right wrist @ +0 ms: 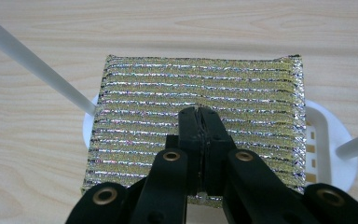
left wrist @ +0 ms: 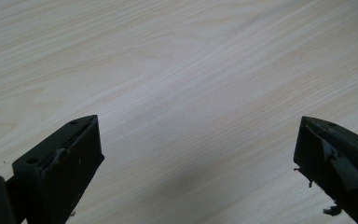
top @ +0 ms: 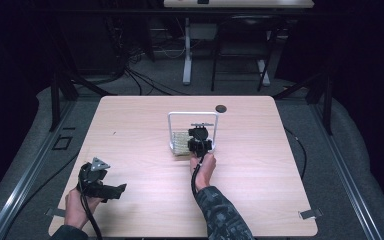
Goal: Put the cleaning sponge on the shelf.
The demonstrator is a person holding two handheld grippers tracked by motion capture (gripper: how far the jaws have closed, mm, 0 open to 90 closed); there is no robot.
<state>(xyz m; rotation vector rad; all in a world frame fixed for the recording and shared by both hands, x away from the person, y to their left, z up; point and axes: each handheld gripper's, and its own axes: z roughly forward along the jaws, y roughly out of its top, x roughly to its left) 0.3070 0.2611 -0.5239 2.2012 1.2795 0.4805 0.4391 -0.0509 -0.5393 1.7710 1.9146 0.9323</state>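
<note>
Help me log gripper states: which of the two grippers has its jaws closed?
The right gripper, over the glittery sponge in the white rack. The left gripper is wide open above bare table.

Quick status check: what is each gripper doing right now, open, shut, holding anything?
Left gripper: open, jaws wide apart over bare table, holding nothing.
Right gripper: jaws shut together over the glittery sponge in the white rack; whether it pinches the sponge cannot be told.

No legible text, labels, brands, numbers or signs anywhere: none on the table [top: 130, 125], sponge [right wrist: 200, 93] or rack [top: 192, 116].
</note>
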